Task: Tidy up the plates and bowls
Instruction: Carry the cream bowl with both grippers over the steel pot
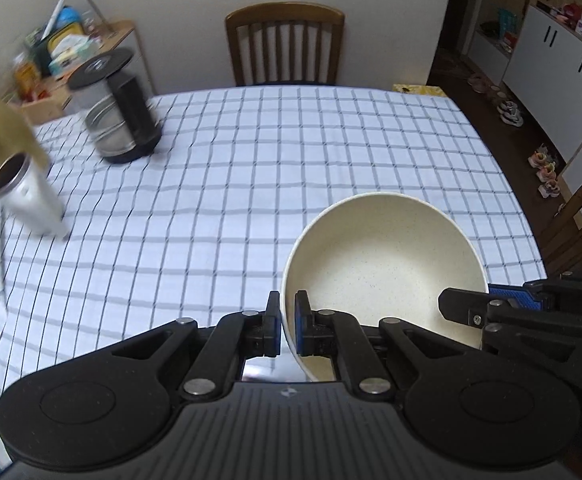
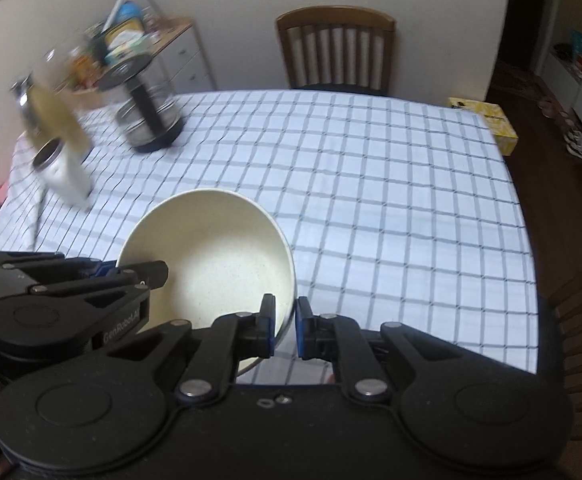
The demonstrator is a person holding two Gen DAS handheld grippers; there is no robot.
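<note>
Cream bowl [image 1: 383, 264], tilted, raised above the near edge of the checked tablecloth [image 1: 251, 168]. Left gripper [image 1: 287, 322] clamped tight on one side of the rim; right gripper [image 2: 284, 328] clamped on the opposite side. Kettle [image 1: 119, 112] and white cup [image 1: 27, 196] near the far left corner, blurred.

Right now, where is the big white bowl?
The bowl is held up over the checked tablecloth, near its front edge, pinched by its rim between the left gripper and the right gripper, with the kettle far behind.
</note>
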